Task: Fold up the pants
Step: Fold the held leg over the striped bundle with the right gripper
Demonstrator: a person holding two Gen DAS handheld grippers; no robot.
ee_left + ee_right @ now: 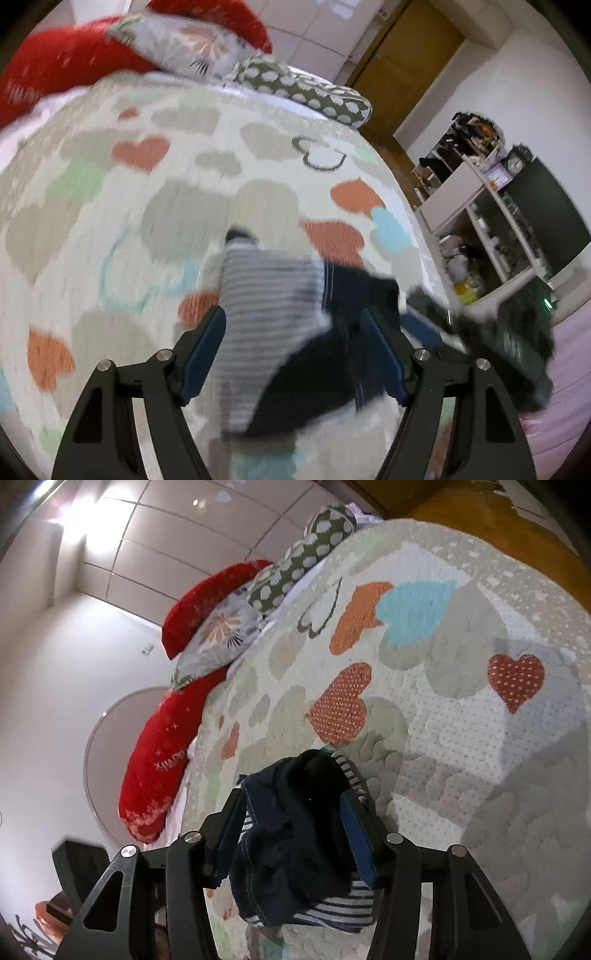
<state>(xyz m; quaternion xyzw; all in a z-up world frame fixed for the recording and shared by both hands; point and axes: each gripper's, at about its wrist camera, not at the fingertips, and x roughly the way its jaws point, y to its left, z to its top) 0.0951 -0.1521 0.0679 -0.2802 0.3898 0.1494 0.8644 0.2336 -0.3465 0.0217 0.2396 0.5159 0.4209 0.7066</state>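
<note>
On the heart-print quilt (461, 738): pants (295, 834) bunched in the right gripper (295, 812).
Right jaws clamped on the navy, stripe-lined cloth, lifted near the quilt's near edge. Left gripper (293, 350) jaws apart, straddling the blurred pants without pinching them. Farther, at the head edge: red pillow (159, 760) with partly readable writing, possibly "HAPPY", floral pillow (221, 635), dotted olive pillow (303, 561).

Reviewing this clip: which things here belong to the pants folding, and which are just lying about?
Part of the job:
- pants, navy with striped lining
- right gripper, bunched pants between its fingers
- left gripper, open around the pants
- heart-patterned bedspread, the work surface

Just lying about:
- red pillow
- floral pillow
- spotted pillow
- cluttered shelf
</note>
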